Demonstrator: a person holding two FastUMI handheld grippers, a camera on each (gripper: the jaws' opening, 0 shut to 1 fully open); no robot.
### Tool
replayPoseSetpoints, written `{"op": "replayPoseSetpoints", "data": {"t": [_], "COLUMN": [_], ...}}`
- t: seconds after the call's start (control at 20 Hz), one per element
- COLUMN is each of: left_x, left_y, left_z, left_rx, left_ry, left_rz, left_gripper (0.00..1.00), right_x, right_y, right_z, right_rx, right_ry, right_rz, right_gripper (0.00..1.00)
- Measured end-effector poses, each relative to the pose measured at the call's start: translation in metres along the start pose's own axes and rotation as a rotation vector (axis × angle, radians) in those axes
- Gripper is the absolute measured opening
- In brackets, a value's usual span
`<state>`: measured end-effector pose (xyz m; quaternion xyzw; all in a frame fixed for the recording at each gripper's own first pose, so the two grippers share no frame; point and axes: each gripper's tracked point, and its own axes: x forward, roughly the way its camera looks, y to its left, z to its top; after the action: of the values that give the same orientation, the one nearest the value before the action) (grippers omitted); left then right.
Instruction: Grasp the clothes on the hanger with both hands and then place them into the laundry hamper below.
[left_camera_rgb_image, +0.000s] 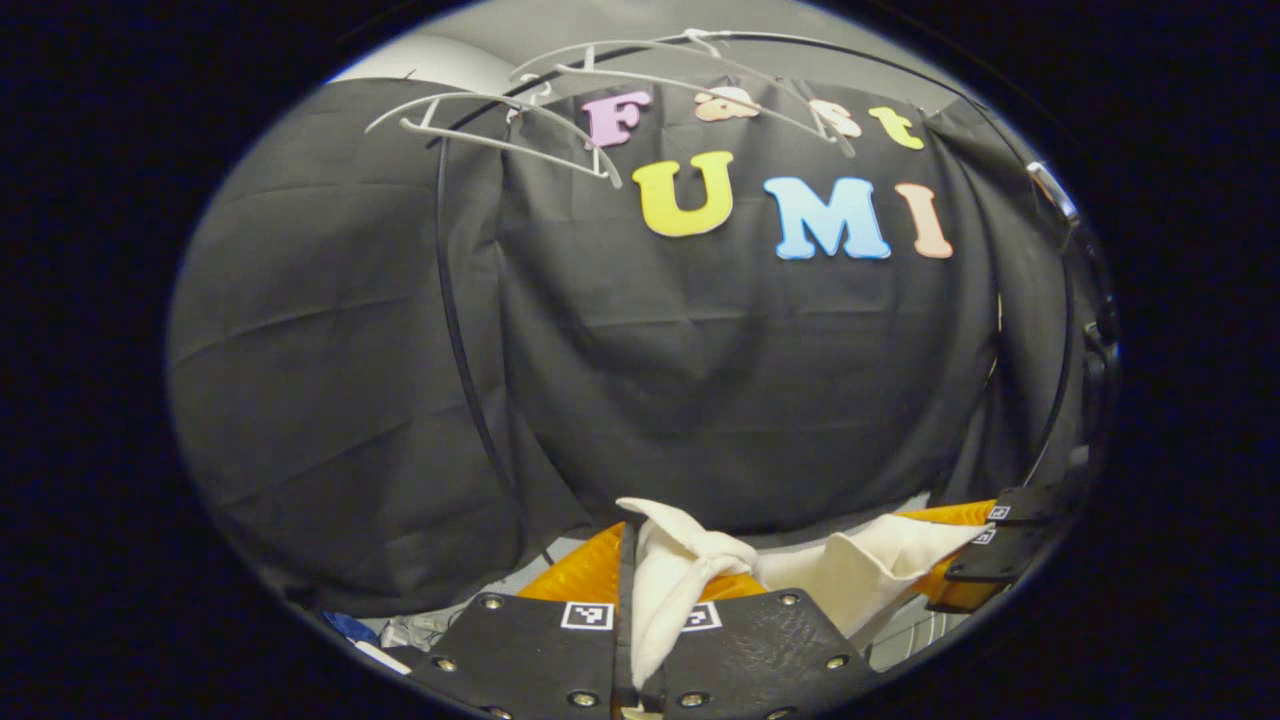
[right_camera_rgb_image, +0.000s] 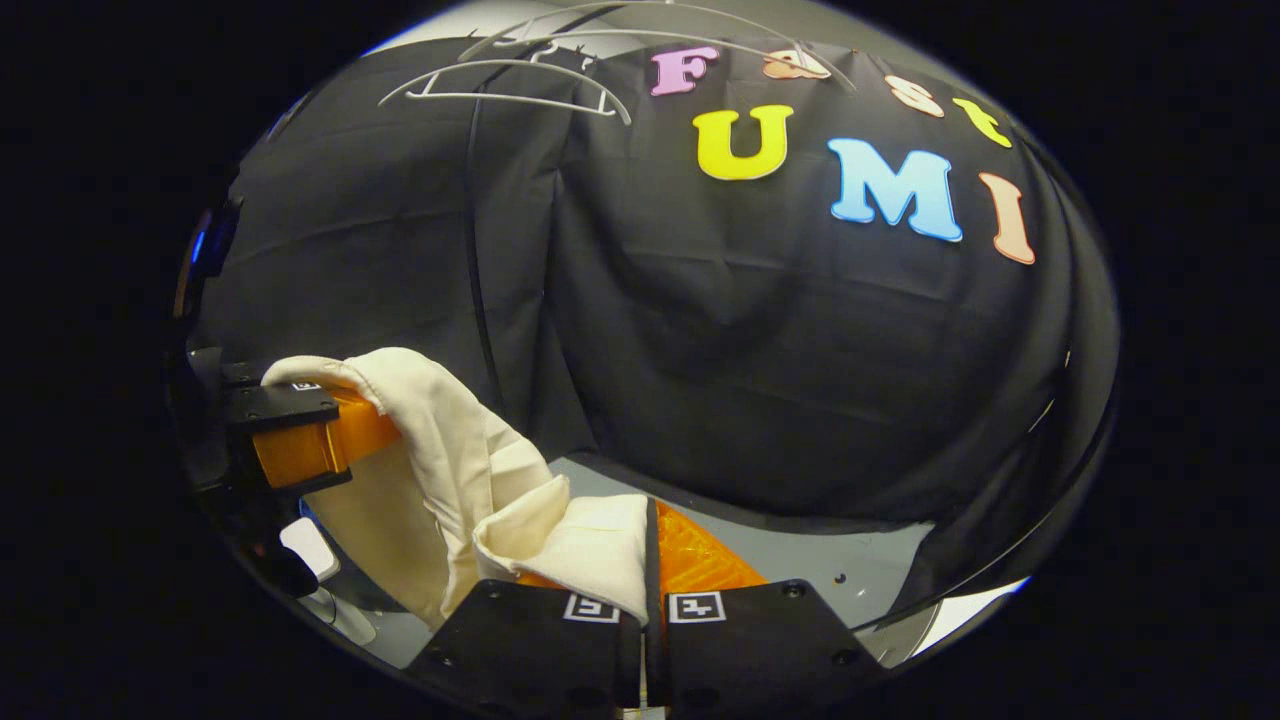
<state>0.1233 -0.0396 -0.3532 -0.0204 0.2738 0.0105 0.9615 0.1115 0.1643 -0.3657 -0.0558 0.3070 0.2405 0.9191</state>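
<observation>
A cream-coloured garment (left_camera_rgb_image: 670, 580) is bunched between the fingers of my left gripper (left_camera_rgb_image: 640, 560), which is shut on it. From there the cloth stretches right to my right gripper (left_camera_rgb_image: 975, 555) at the edge of the left gripper view. In the right gripper view, my right gripper (right_camera_rgb_image: 652, 540) is shut on a fold of the same garment (right_camera_rgb_image: 590, 545). The cloth rises leftward and drapes over my left gripper (right_camera_rgb_image: 330, 435). Bare white hangers (left_camera_rgb_image: 500, 130) (right_camera_rgb_image: 510, 85) hang high above, with no clothes on them.
A thin black rack pole (left_camera_rgb_image: 455, 330) runs down in front of the black cloth wall. Grey floor (right_camera_rgb_image: 800, 560) lies below the right gripper. Small blue and white items (left_camera_rgb_image: 400, 630) sit low on the left of the left gripper view.
</observation>
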Motion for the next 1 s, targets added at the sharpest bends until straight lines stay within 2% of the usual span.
{"op": "replayPoseSetpoints", "data": {"t": [0.2, 0.4, 0.45, 0.55, 0.6, 0.65, 0.7, 0.9, 1.0], "left_x": [0.022, 0.018, 0.014, 0.007, 0.004, 0.002, -0.004, -0.019, -0.031], "left_y": [-0.012, -0.010, -0.008, -0.001, 0.003, 0.004, 0.005, 0.015, 0.021], "left_z": [-0.058, -0.095, -0.098, -0.099, -0.092, -0.083, -0.078, -0.050, -0.027], "left_rx": [0.027, 0.017, 0.019, 0.025, 0.027, 0.032, 0.038, 0.043, 0.032], "left_ry": [0.143, 0.235, 0.247, 0.245, 0.223, 0.207, 0.199, 0.158, 0.122], "left_rz": [-0.007, -0.015, -0.011, 0.004, 0.007, 0.006, 0.006, 0.011, 0.004], "left_gripper": [0.05, 0.08, 0.27, 0.65, 0.78, 0.91, 0.92, 0.91, 0.92], "right_x": [0.012, 0.014, 0.011, 0.008, 0.006, 0.000, -0.005, -0.018, -0.037], "right_y": [-0.006, -0.007, -0.008, -0.007, -0.010, -0.008, -0.009, -0.007, -0.008], "right_z": [-0.039, -0.051, -0.056, -0.060, -0.065, -0.065, -0.058, -0.028, -0.002], "right_rx": [0.005, -0.013, -0.026, -0.056, -0.069, -0.060, -0.044, -0.019, -0.009], "right_ry": [0.119, 0.173, 0.191, 0.213, 0.235, 0.231, 0.219, 0.162, 0.094], "right_rz": [-0.030, -0.043, -0.046, -0.048, -0.056, -0.053, -0.059, -0.073, -0.095], "right_gripper": [0.07, 0.12, 0.12, 0.50, 0.69, 0.81, 0.98, 0.98, 0.98]}}
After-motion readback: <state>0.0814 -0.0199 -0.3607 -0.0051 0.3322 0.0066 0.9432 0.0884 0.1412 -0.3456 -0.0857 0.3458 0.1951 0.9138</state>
